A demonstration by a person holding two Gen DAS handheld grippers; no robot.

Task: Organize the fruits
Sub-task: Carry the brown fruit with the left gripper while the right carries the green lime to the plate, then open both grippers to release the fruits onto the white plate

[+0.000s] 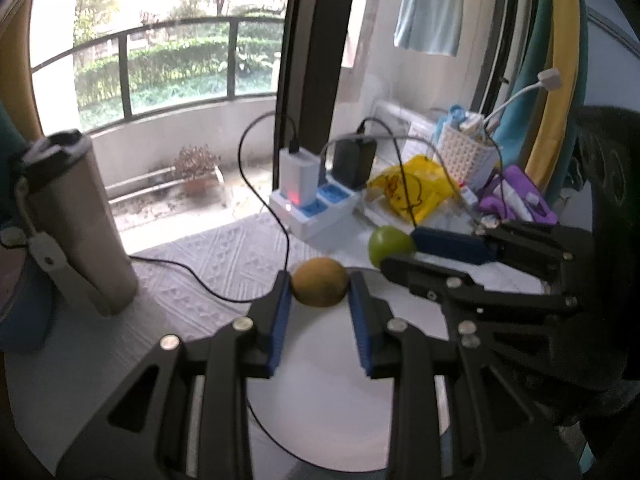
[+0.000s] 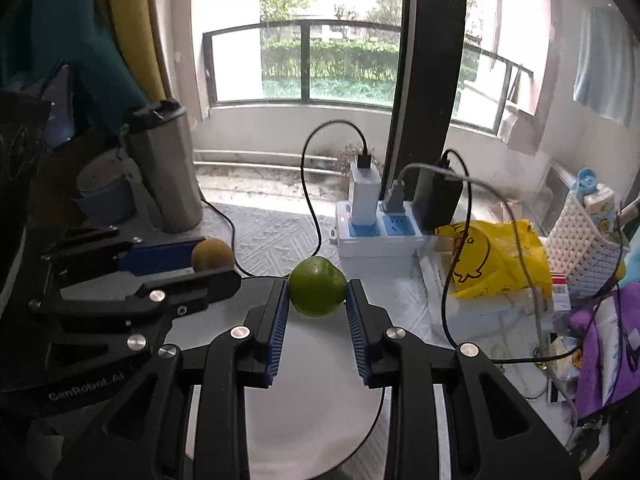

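The left tongs [image 1: 318, 292] clamp a brown oval kiwi [image 1: 319, 287]; the right tongs [image 2: 317, 294] clamp a round green fruit [image 2: 317, 291]. Both hang above the white round plate [image 2: 316, 400]. Letting go from this height could roll either fruit off the rim. Both tilt downward, side by side.

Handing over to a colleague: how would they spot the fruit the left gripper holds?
Find the round white plate before the window. Above its far edge, the left gripper clamps an oval, brown, fuzzy kiwi; the neighbouring fruit is a smooth round green one.
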